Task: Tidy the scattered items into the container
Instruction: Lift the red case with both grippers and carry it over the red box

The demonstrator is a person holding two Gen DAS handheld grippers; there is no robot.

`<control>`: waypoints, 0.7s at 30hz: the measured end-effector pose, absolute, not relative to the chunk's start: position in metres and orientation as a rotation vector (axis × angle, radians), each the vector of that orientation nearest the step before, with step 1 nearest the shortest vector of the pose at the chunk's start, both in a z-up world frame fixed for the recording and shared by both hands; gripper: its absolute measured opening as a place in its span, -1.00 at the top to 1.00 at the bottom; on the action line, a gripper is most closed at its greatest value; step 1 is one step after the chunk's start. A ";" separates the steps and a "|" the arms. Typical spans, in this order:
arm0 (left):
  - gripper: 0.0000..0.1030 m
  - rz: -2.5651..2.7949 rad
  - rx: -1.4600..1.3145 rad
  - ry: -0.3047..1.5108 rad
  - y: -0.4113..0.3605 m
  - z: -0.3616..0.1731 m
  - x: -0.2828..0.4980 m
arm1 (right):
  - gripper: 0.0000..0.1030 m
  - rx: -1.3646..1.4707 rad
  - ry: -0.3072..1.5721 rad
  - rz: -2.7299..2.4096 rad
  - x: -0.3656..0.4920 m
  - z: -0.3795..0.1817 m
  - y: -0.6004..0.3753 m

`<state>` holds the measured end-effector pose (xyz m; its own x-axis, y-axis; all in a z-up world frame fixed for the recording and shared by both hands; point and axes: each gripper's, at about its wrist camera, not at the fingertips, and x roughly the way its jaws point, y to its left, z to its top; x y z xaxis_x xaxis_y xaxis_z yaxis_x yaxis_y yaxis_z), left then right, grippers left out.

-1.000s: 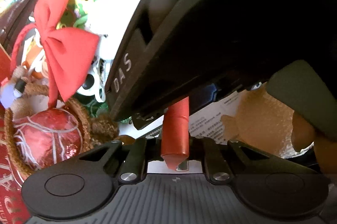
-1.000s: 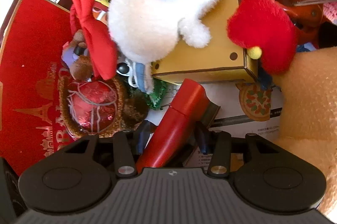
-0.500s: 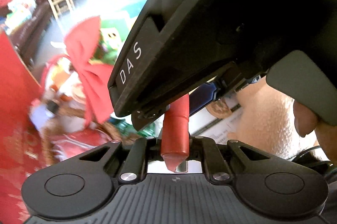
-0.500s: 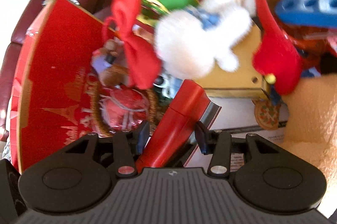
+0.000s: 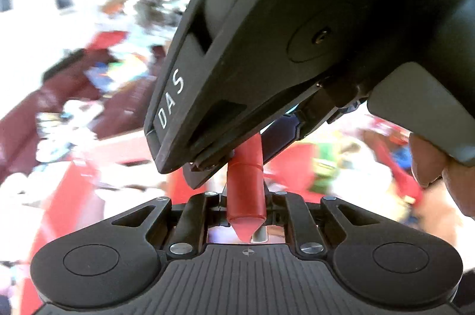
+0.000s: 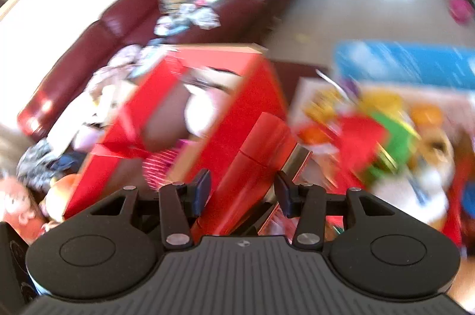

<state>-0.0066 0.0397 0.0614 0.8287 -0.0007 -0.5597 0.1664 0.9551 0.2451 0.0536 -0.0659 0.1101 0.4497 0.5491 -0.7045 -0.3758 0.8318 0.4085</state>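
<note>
Both of your grippers hold the same red tool [image 5: 245, 190], a long object with a pointed tip and a metal strip along one side. Your left gripper [image 5: 245, 205] has its jaws clamped on the narrow end near the point, and the tip sticks back toward that camera. Your right gripper [image 6: 242, 190] has its jaws clamped wider on the thick body of the tool, which slants up and to the right between them. In the left view the black housing of the right gripper fills the upper frame, just above the tool, with your right hand [image 5: 442, 163] at its trigger. The red box [image 6: 207, 95] stands open beyond the right jaws, with what seems to be soft toys inside, though the blur makes that hard to judge. A dark red sofa [image 6: 184, 3] strewn with items runs behind it, and a heap of toys [image 6: 394, 143] lies to the right.
</note>
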 end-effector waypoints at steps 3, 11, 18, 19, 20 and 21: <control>0.46 0.001 0.287 0.572 0.083 0.082 -0.004 | -0.01 0.146 0.901 0.676 0.064 0.136 -0.014; 0.45 0.093 0.226 0.626 0.174 0.085 0.040 | -0.02 0.073 0.915 0.799 0.094 0.149 0.093; -0.74 0.093 0.004 0.717 0.229 0.061 0.090 | -0.70 0.057 0.938 0.764 0.123 0.132 0.130; -0.92 0.127 -0.019 0.718 0.235 0.056 0.094 | -0.77 0.063 0.920 0.735 0.126 0.131 0.127; -0.93 0.142 -0.031 0.720 0.240 0.052 0.096 | -0.77 0.074 0.904 0.708 0.131 0.129 0.125; -0.93 0.149 -0.045 0.735 0.244 0.047 0.101 | -0.78 0.088 0.904 0.697 0.136 0.125 0.123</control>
<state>0.1006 0.2439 0.0469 0.7317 0.1195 -0.6710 -0.1511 0.9884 0.0112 0.1358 0.1226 0.1250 0.4169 0.5898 -0.6916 -0.5183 0.7793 0.3522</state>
